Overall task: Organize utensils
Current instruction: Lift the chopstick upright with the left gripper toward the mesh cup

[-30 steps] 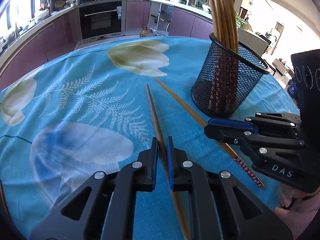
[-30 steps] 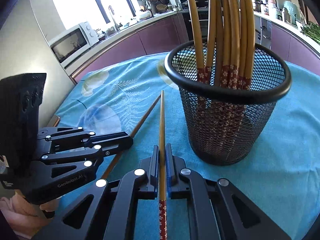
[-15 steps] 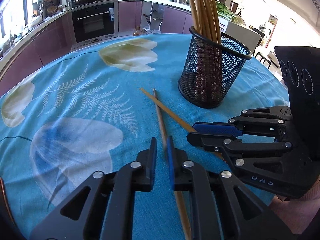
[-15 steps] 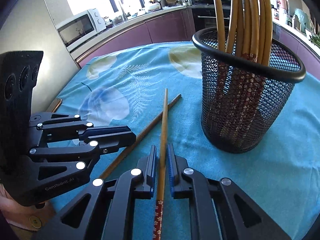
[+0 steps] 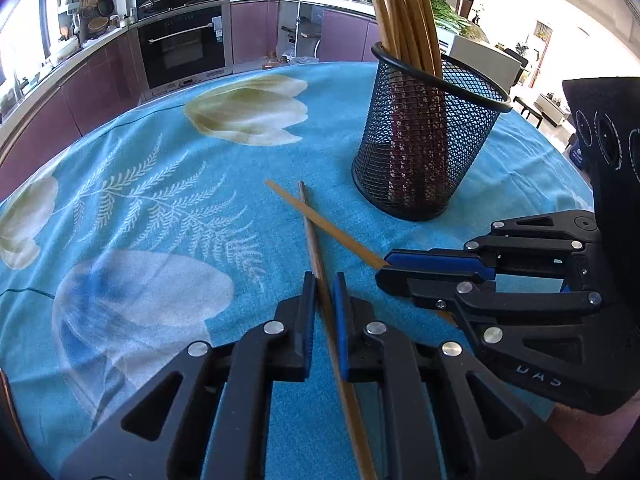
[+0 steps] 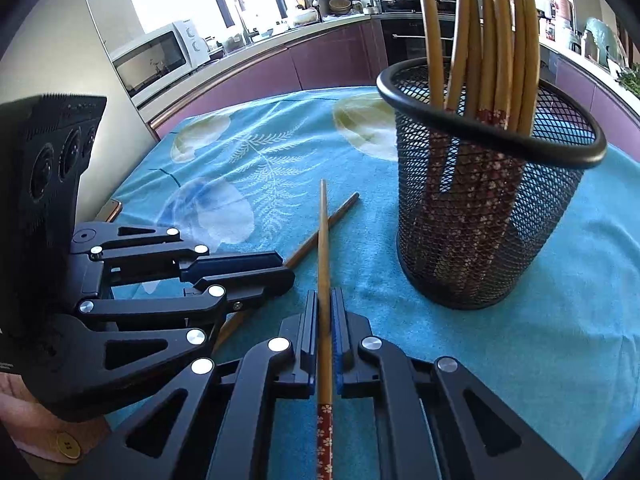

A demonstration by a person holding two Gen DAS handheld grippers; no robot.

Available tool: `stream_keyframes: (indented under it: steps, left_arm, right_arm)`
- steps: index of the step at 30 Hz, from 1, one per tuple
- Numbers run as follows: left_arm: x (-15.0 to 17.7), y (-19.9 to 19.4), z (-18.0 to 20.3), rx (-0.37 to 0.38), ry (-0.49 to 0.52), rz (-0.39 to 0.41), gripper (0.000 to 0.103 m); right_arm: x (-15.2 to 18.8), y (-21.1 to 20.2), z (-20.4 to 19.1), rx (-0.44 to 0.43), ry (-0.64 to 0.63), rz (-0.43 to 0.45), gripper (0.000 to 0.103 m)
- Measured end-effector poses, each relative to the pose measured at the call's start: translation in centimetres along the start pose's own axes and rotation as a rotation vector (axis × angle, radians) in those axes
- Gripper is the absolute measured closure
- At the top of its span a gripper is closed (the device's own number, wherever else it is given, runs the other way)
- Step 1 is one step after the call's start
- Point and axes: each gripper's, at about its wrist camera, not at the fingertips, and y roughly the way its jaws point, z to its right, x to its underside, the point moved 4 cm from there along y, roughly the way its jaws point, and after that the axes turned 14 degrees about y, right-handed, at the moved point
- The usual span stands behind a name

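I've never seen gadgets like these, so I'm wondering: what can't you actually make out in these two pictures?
- Chopsticks in the mesh holder: tops cut off by the upper edge in both views, so no sure count.
- Chopstick in the left gripper: handle end leaves the bottom edge of the left view.
- Chopstick in the right gripper: patterned end is cropped below in the right view.
- Whether the crossed tips touch the tablecloth.

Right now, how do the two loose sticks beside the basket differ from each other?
The dark chopstick is plain brown; the light chopstick is yellowish with a red flowered end. The light chopstick crosses over the dark chopstick. The right tool is shut tight on the light chopstick, while the dark chopstick sits between the left tool's pads with slight gaps. Both are slim wooden sticks near the mesh basket.
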Motion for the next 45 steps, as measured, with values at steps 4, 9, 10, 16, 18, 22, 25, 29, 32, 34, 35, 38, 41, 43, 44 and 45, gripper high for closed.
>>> stream_keyframes:
  steps: [4, 9, 10, 16, 18, 22, 25, 29, 32, 34, 35, 38, 41, 43, 44, 45]
  left_arm:
    - [-0.1, -0.5, -0.1, -0.01, -0.007, 0.01, 0.095]
    - [-0.3, -1.7, -0.3, -0.018, -0.01, 0.036, 0.095]
    - [-0.3, -2.0, -0.4, -0.018, -0.012, 0.043, 0.095]
    - [-0.6, -3.7, -0.7, -0.027, -0.022, 0.081, 0.095]
    - [-0.8, -4.3, -0.8, -0.029, -0.025, 0.097, 0.095]
    - [-1.0, -5.4, -0.8, -0.032, -0.027, 0.122, 0.095]
    - [-1.1, -6.0, -0.8, -0.034, -0.029, 0.136, 0.095]
    - [-1.2, -6.6, -0.6, -0.023, -0.029, 0.148, 0.095]
    - [-1.3, -6.8, -0.2, -0.014, -0.021, 0.154, 0.096]
    - [-1.3, -6.8, 0.0, -0.008, -0.015, 0.153, 0.096]
    - [-1.4, -6.8, 0.0, -0.003, -0.015, 0.151, 0.095]
    - [-1.4, -6.8, 0.2, 0.0, -0.009, 0.15, 0.095]
    - [-1.5, -6.6, 0.3, 0.023, -0.004, 0.148, 0.092]
    - [-1.5, -6.4, 0.5, 0.022, 0.002, 0.142, 0.092]
    - [-1.5, -6.3, 0.5, 0.022, 0.003, 0.138, 0.092]
    - [-1.5, -6.2, 0.6, 0.025, 0.003, 0.134, 0.092]
  right_arm:
    - [-0.2, -0.8, 0.1, -0.022, 0.011, 0.014, 0.097]
    - [-0.5, -2.2, 0.0, -0.054, 0.006, 0.044, 0.097]
    - [-0.5, -2.5, -0.1, -0.059, 0.005, 0.053, 0.097]
    - [-0.9, -4.3, -0.4, -0.078, -0.002, 0.093, 0.097]
    - [-1.0, -4.6, -0.3, -0.081, -0.001, 0.102, 0.097]
    - [-0.9, -4.6, -0.3, -0.08, 0.002, 0.104, 0.097]
    - [-0.6, -4.6, 0.0, -0.082, 0.005, 0.099, 0.097]
    - [-0.4, -4.4, 0.0, -0.089, 0.002, 0.081, 0.097]
    - [-0.2, -4.5, -0.3, -0.101, -0.006, 0.083, 0.097]
    - [-0.3, -4.8, -0.5, -0.109, -0.01, 0.092, 0.097]
    - [-0.3, -4.9, -0.5, -0.112, -0.012, 0.096, 0.097]
    - [-0.4, -5.3, -0.6, -0.118, -0.012, 0.111, 0.097]
    - [-0.5, -5.5, -0.7, -0.124, -0.007, 0.118, 0.097]
    - [-0.5, -5.7, -0.7, -0.129, -0.005, 0.123, 0.097]
    - [-0.6, -5.7, -0.8, -0.131, -0.006, 0.125, 0.097]
    - [-0.6, -5.7, -0.7, -0.131, -0.007, 0.126, 0.097]
